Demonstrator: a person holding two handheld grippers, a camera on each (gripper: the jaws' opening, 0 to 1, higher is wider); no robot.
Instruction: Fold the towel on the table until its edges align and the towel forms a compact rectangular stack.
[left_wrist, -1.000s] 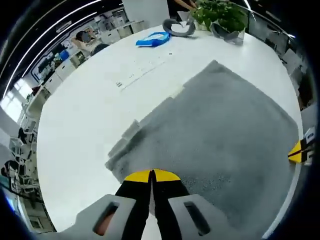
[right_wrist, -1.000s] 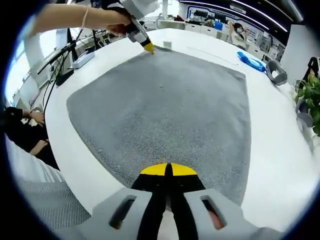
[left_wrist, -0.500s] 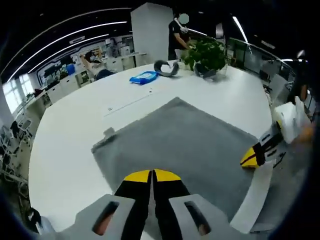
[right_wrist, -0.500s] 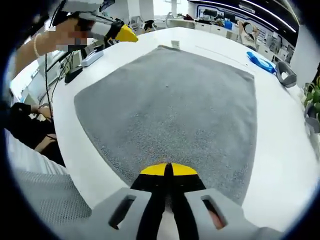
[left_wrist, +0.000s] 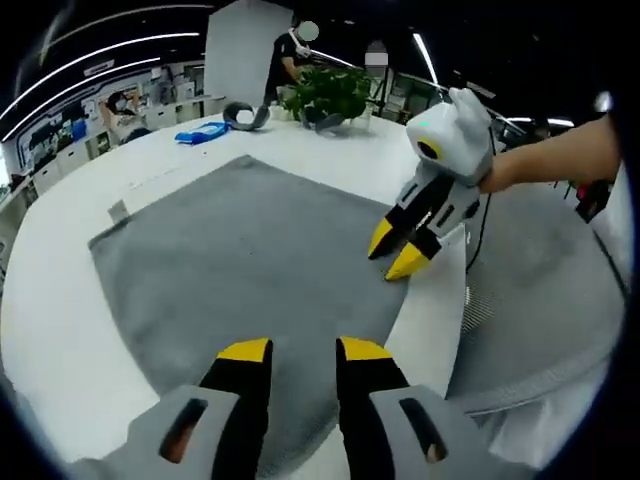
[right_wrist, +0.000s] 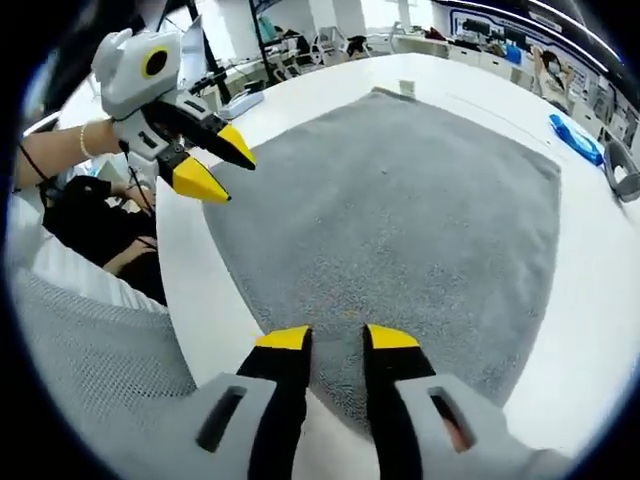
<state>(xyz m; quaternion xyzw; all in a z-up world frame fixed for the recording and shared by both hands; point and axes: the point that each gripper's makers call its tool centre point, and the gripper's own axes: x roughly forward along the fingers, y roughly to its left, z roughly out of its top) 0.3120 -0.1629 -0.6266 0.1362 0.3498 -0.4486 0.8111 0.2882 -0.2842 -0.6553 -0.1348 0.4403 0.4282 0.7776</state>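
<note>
We see the grey towel (left_wrist: 240, 250) lying spread flat on the white worktop (left_wrist: 50, 300), one corner with a small tag pointing away from us. Our left tool (left_wrist: 303, 350) hovers over the towel's near edge with its yellow-tipped jaws parted and holding nothing. Our right tool (right_wrist: 335, 338) is over the neighbouring near corner, its jaws also apart and empty. In each view the other tool comes in from the side — jaws spread, raised above the worktop by the towel's edge. At the worktop's far end sit a potted plant (left_wrist: 325, 95), a blue item (left_wrist: 203, 132) and a grey curved object (left_wrist: 247, 115).
</note>
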